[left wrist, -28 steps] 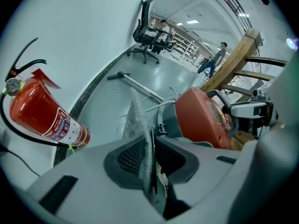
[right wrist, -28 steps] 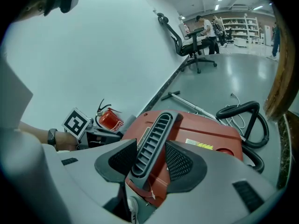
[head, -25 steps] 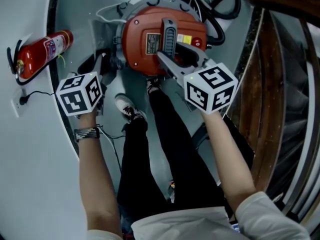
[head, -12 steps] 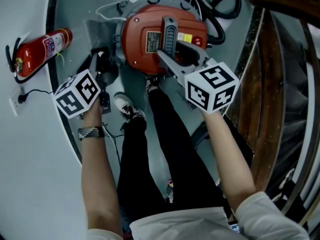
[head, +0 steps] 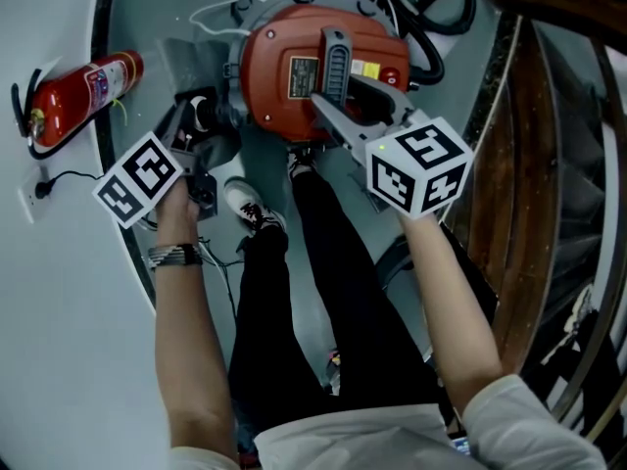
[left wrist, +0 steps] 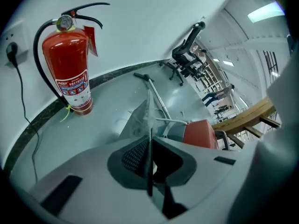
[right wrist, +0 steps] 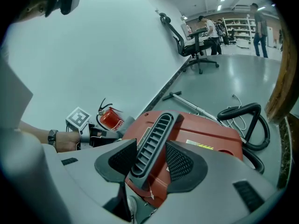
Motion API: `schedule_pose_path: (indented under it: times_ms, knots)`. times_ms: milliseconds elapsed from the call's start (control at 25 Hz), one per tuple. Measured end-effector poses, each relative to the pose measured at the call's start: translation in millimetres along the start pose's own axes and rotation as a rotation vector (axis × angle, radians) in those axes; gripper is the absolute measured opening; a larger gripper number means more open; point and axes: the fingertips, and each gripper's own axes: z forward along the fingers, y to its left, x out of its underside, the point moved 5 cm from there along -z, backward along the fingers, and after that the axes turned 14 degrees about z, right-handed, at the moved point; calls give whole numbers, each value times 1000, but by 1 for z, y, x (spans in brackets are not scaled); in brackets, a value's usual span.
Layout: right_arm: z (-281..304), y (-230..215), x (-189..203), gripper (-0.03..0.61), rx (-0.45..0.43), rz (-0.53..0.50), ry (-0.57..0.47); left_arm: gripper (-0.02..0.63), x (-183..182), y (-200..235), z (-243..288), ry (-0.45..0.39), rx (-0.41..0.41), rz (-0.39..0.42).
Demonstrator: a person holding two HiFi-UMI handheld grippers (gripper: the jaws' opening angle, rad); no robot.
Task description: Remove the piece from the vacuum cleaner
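The red vacuum cleaner (head: 294, 71) stands on the floor in front of the person's feet. My right gripper (head: 335, 91) reaches over its top, jaws shut on the black ribbed handle (right wrist: 154, 139), one pad on each side. The left gripper (head: 201, 125) is at the vacuum's left flank. Its jaws are pinched on a thin grey piece (left wrist: 142, 113) that runs up from the pads toward the red body (left wrist: 198, 133). In the head view that grey piece (head: 191, 67) shows as a flap beside the vacuum.
A red fire extinguisher (head: 83, 91) stands by the curved wall at the left, with a socket and cord (head: 39, 189) near it. The black hose (head: 431, 8) coils behind the vacuum. A wooden railing (head: 529, 164) runs along the right. The person's legs (head: 294, 302) are below.
The left gripper has tilted and moved up toward the vacuum's left side, and its jaws have closed on the grey piece. The right gripper has stayed on the handle.
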Motion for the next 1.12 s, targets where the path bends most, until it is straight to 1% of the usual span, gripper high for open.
schedule_pose_path:
  times_ms: [40,80,120,280,360,560,640,760,880,1120]
  knots:
    - [0,0,0,193,0,0,1,26,0,1,0,1,5,-6]
    - [0,0,0,193,0,-1,2,26,0,0,0,6,6,6]
    - [0,0,0,193,1,-1,2,26,-1,0,0,16,2,36]
    - [0,0,0,193,-1,-5,6,26,-3,-7,2,74,-21,230]
    - [0,0,0,193,-2,-8,11,26,-4,-9,2,94,-15,306]
    - [0,0,-1,193,-8,-11,13,27,-7,-12,2,114,-12,437]
    - [0,0,-1,193,-10,-10,10,29,-8,-14,1,121,-11,505]
    - [0,0,-1,193,-10,-10,5,32,-9,-17,2,126,-1,597]
    - [0,0,-1,193,-10,-10,5,34,-9,-20,3,125,8,672]
    - [0,0,-1,193,-15,-8,8,41,-10,-26,4,151,33,852]
